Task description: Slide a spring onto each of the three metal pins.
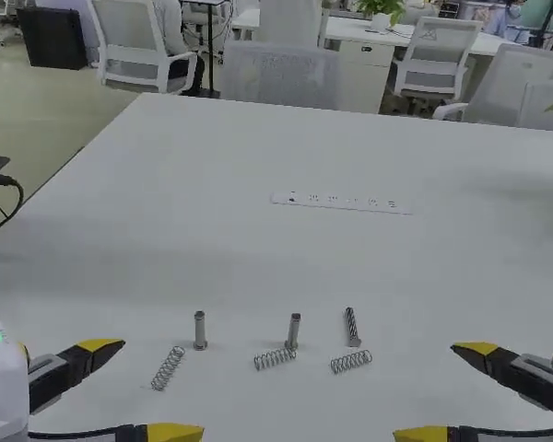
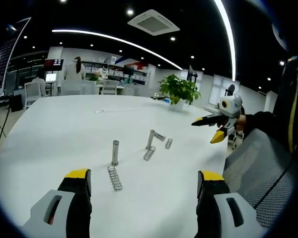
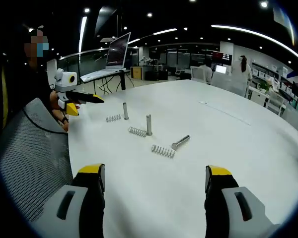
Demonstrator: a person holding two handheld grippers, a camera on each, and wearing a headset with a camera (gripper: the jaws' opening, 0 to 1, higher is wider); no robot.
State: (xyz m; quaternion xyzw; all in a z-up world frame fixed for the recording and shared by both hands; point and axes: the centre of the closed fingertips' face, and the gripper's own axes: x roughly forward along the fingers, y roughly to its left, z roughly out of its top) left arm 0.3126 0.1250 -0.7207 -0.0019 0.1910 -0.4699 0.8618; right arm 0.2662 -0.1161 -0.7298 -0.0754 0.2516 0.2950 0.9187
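Squeezed crooked, the springs (image 1: 275, 358) could be popping free, and a stray jaw could be toppling the upright pins (image 1: 199, 330); the third pin (image 3: 180, 142) is lying flat and may roll. The left gripper (image 2: 145, 174) and right gripper (image 3: 156, 171) are gaping wide and empty, with springs and pins sitting on the table (image 1: 350, 138) just ahead, between them, untouched.

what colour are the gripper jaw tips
Yellow on the left gripper, clearest in the left gripper view.
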